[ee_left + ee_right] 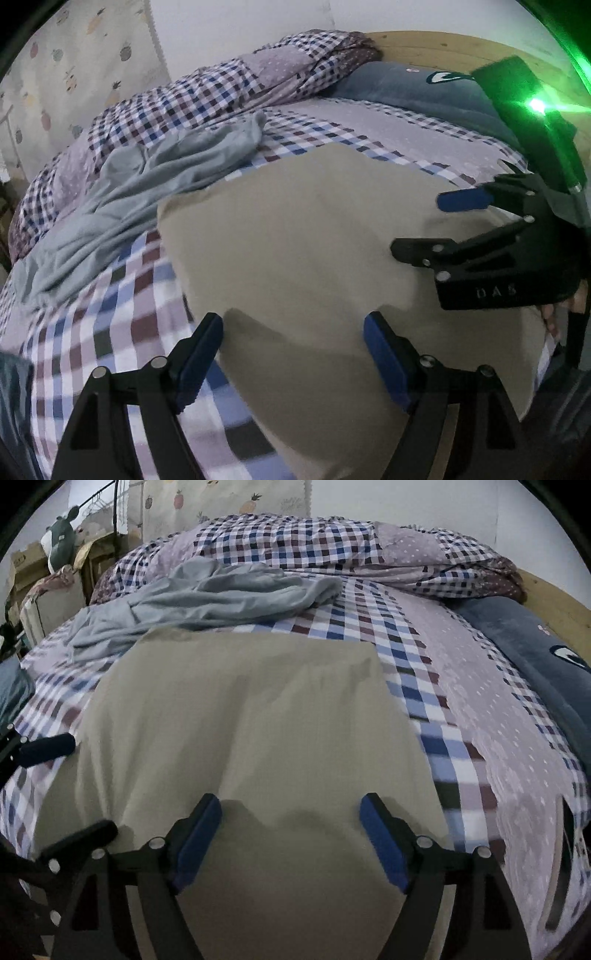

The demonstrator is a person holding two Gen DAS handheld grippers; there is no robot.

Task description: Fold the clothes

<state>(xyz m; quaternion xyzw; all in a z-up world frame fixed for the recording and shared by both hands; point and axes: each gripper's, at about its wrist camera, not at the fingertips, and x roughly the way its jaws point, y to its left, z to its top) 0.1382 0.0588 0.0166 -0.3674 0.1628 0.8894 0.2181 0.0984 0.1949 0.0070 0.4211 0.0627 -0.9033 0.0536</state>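
Left wrist view: the left tongs [293, 360] hang apart, holding nothing, over the beige garment [295, 240] lying flat and smooth on the bed [110, 295]; the right tongs [424, 225] also stand apart.

Right wrist view: the beige garment [251, 731] looks squared off, likely partly folded. A grey garment [207, 594] lies crumpled behind it, apparently not yet folded.

Beige garment [295, 240] spread flat on checkered bed [110, 295]. Left gripper [293, 354] above its near edge, jaws wide apart. Right gripper [436, 225] over its right side, jaws apart. Crumpled grey garment [147, 177] behind.
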